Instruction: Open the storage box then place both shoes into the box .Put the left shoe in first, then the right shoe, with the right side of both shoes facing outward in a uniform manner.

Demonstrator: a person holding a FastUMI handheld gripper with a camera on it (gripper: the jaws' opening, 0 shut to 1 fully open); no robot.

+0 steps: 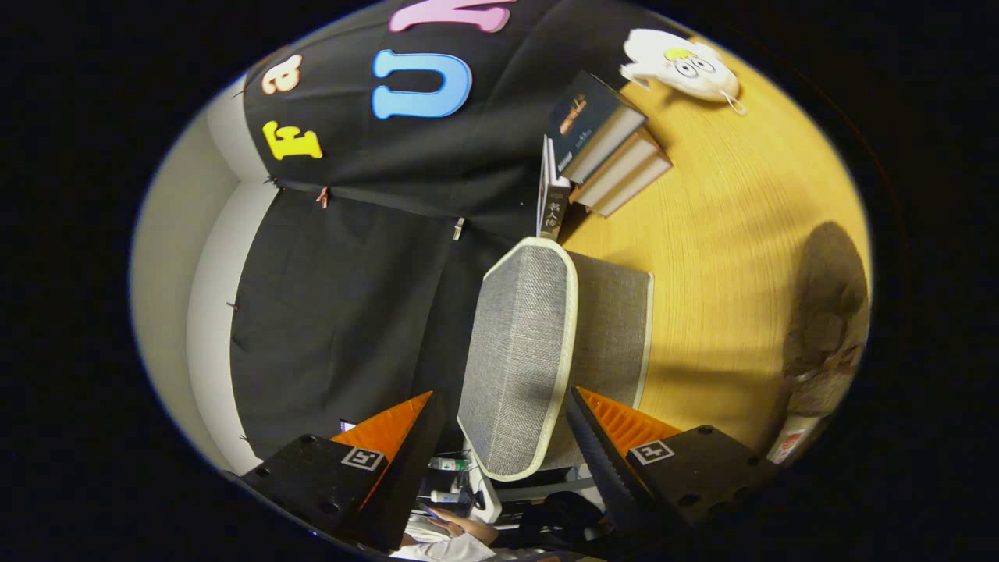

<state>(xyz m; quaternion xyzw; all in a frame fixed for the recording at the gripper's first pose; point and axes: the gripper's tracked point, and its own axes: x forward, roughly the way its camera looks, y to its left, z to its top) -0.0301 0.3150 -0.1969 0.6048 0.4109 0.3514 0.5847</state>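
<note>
The grey fabric storage box (616,328) stands on the wooden table (726,234), which runs up the right because the view is rolled on its side. Its lid (519,359), grey with a cream trim, faces away from the table. My gripper (503,393) is open, its fingertips apart and nothing pressed between them. The lid shows in the gap just beyond them, and one fingertip (581,406) overlaps the box's edge. Two dark shoes (827,312) lie on the table beyond the box, dim and blurred.
A stack of books (605,144) lies on the table against the black cloth wall (351,297), past the box. A white plush toy (683,64) sits further along. A person's arm (460,531) shows behind the fingers.
</note>
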